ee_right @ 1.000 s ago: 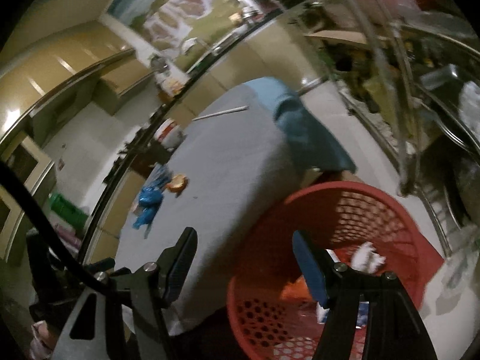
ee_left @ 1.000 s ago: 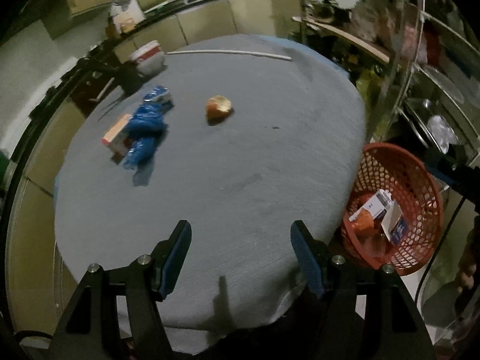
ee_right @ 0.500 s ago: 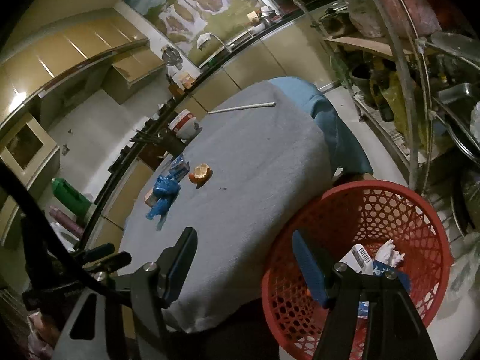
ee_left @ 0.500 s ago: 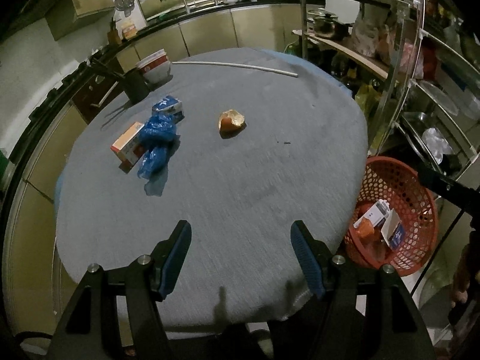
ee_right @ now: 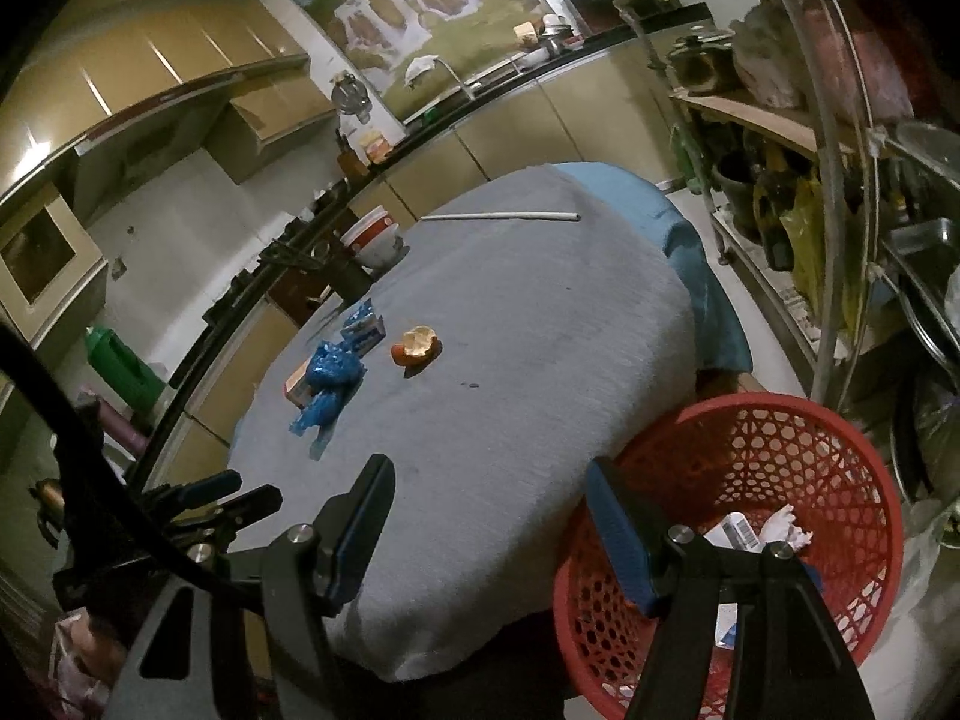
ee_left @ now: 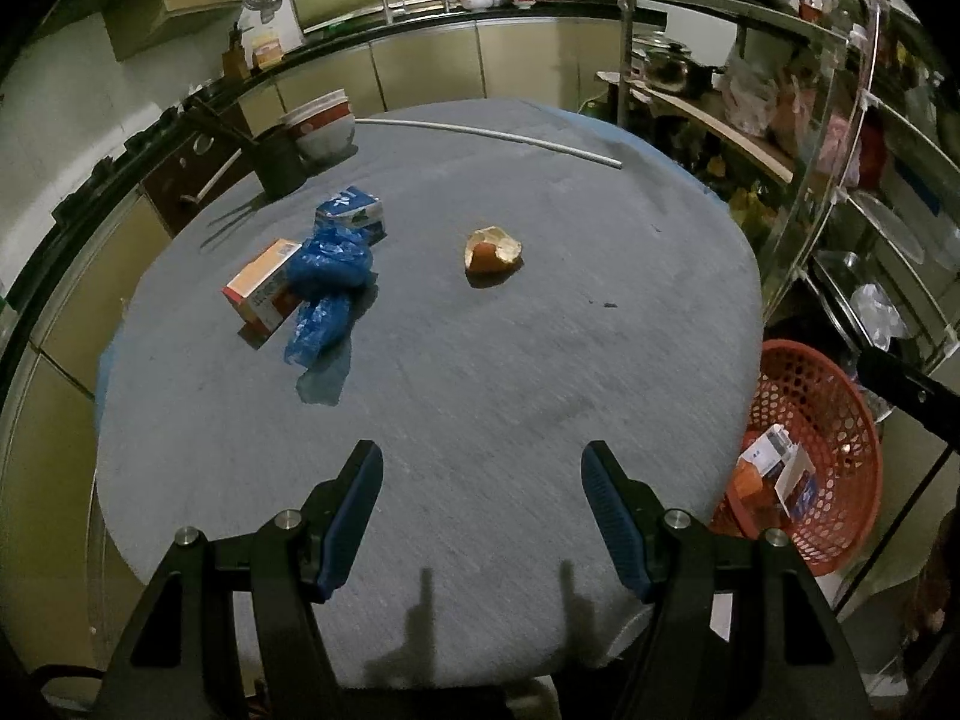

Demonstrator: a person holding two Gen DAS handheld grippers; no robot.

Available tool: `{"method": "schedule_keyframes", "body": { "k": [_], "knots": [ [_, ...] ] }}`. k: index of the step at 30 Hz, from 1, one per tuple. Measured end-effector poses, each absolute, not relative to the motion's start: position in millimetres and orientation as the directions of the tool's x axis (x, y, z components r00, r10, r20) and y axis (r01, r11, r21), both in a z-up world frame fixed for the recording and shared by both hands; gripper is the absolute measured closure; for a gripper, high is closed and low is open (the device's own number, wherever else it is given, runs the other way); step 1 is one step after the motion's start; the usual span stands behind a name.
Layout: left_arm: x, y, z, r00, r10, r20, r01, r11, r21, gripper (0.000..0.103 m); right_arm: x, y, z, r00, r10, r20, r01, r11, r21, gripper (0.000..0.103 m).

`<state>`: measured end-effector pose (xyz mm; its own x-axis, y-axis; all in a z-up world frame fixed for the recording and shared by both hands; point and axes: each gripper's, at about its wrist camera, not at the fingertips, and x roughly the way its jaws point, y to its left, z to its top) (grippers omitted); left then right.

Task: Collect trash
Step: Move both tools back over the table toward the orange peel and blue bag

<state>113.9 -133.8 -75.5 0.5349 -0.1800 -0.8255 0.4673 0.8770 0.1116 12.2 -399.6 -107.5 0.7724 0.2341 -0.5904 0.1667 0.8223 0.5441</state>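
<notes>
On the grey round table [ee_left: 480,396] lie an orange peel [ee_left: 491,250], a crumpled blue plastic bag [ee_left: 327,285], an orange carton [ee_left: 261,287] and a blue-white carton [ee_left: 351,213]. A red mesh basket [ee_left: 831,408] beside the table's right edge holds cartons and paper. My left gripper [ee_left: 482,480] hovers open and empty over the table's near edge. My right gripper [ee_right: 489,495] is open and empty too, above the table edge and the red mesh basket [ee_right: 780,426]. The orange peel [ee_right: 417,345] and blue plastic bag [ee_right: 329,381] also show there.
Stacked bowls [ee_left: 318,120], a dark cup [ee_left: 279,159] and a white rod [ee_left: 492,133] sit at the table's far side. A metal shelf rack [ee_left: 840,138] with pots stands right. Kitchen counters run behind. The left gripper's body [ee_right: 198,516] shows at the right view's lower left.
Both grippers have drawn back and upward: the table and trash look farther and more of the kitchen shows. The right view swung from the basket toward the table. Jaws unchanged.
</notes>
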Motion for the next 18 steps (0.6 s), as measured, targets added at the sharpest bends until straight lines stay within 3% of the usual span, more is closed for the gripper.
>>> {"method": "schedule_keyframes", "body": {
  "k": [18],
  "knots": [
    [115,-76,-64,0.594,-0.144,-0.791,0.401,0.906,0.136,0.034,41,-326,-81,0.774,0.272,-0.572,0.062,0.866,0.496,0.034]
  ]
}}
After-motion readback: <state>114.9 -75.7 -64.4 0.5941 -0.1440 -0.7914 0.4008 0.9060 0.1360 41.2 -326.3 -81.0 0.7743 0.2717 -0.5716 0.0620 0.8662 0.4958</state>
